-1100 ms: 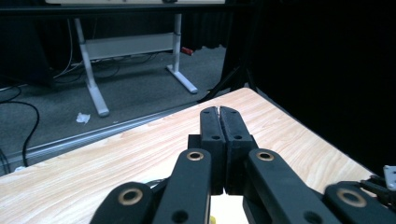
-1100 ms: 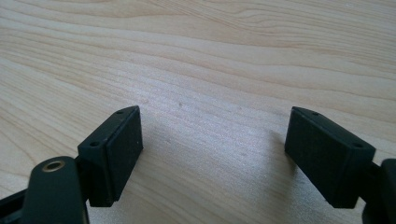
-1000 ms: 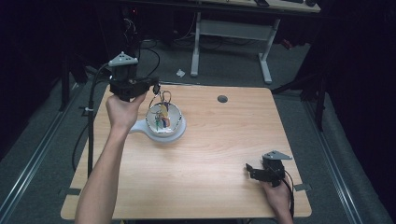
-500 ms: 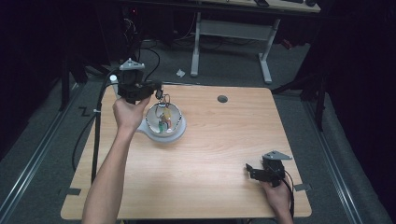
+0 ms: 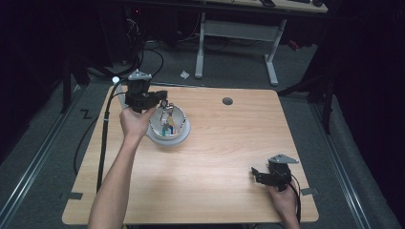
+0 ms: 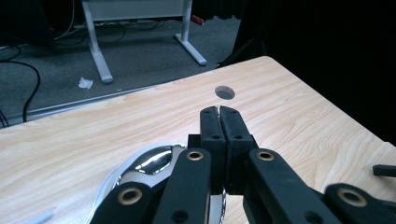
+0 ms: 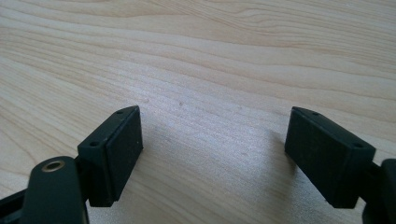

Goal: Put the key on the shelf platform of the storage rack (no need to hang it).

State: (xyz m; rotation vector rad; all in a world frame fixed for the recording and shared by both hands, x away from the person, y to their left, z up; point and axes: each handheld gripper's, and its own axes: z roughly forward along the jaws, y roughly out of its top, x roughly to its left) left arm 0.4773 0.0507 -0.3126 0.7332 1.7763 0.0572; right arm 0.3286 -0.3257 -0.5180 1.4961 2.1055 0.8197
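Left gripper (image 6: 219,111): jaws pressed together, nothing visible between them, held above the near rim of a shiny metal bowl (image 5: 177,125) at the counter's (image 5: 219,157) far-left part. Small coloured items lie in the bowl, too small to identify. Right gripper (image 7: 212,135): jaws spread wide, empty, low over bare wood near the counter's front-right corner, well apart from the bowl.

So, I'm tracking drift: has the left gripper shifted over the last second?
Yes. The left gripper has moved right along the table's far edge, toward the round hole, and now sits over the bowl's rim.
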